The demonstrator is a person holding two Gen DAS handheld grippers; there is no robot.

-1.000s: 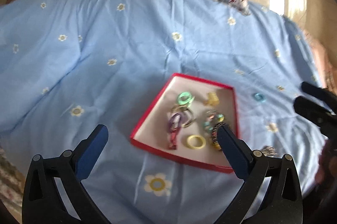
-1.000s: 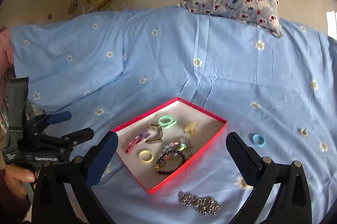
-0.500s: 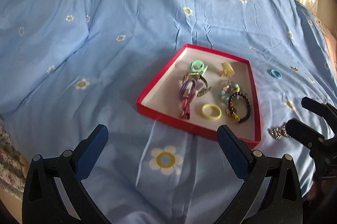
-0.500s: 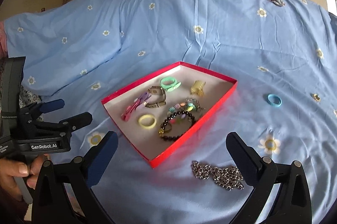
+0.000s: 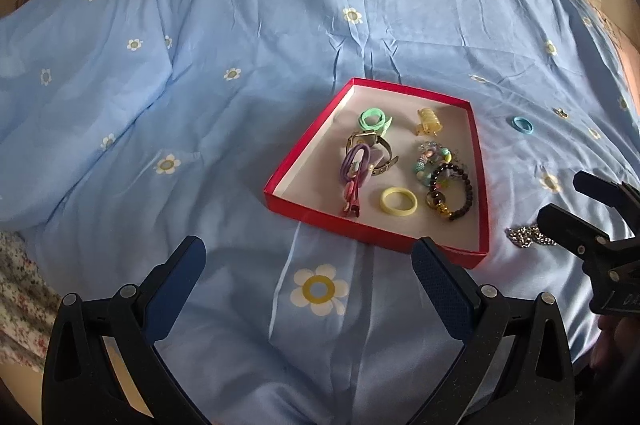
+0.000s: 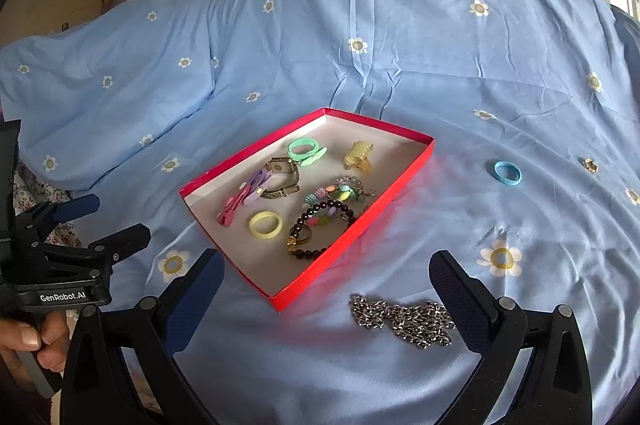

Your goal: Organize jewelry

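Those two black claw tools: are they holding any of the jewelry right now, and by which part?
Nothing is held. The left gripper and right gripper are both open above the bedspread; the silver chain lies untouched below the right one.

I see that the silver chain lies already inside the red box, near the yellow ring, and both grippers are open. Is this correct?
Not quite. The silver chain lies on the blue bedsheet, outside the red box, as the right wrist view shows. The yellow ring is inside the box, and the left gripper and right gripper are both open.
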